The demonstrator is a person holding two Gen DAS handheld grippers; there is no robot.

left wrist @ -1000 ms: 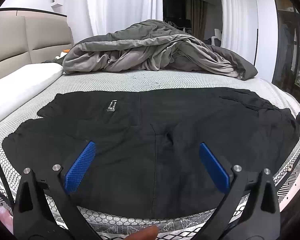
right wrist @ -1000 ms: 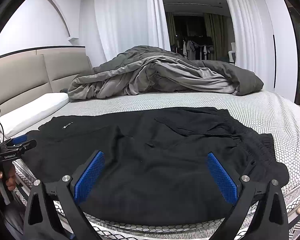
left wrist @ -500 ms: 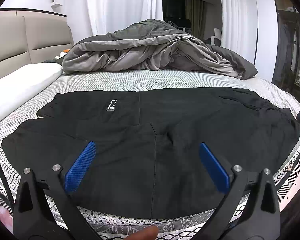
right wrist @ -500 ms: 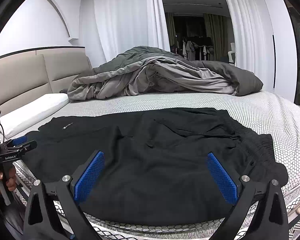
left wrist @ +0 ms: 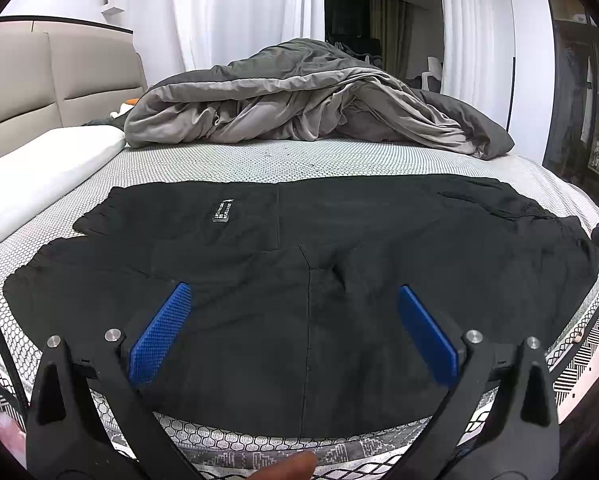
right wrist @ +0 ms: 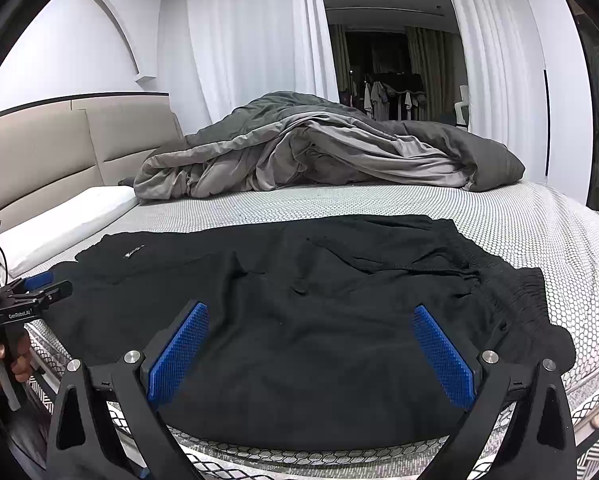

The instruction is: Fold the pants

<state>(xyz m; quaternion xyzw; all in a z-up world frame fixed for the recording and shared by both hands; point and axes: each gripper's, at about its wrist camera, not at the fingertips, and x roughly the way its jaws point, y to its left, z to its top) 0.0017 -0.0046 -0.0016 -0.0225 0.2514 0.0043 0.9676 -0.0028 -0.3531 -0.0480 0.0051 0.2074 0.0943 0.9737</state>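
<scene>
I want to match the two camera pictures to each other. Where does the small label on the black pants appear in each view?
Left wrist view: the small label lies on the black pants, left of centre, above the left gripper.
Right wrist view: the same label sits far left on the pants, small and slanted, beyond the right gripper.
Shared landmark: the crumpled grey duvet at the far side of the bed.

Left gripper (left wrist: 293,336) gapes wide, blue pads (left wrist: 159,336) at 8 and 4 o'clock. Right gripper (right wrist: 309,354) equally wide. A hand (right wrist: 3,354) at 9 o'clock grips the left handle.
</scene>
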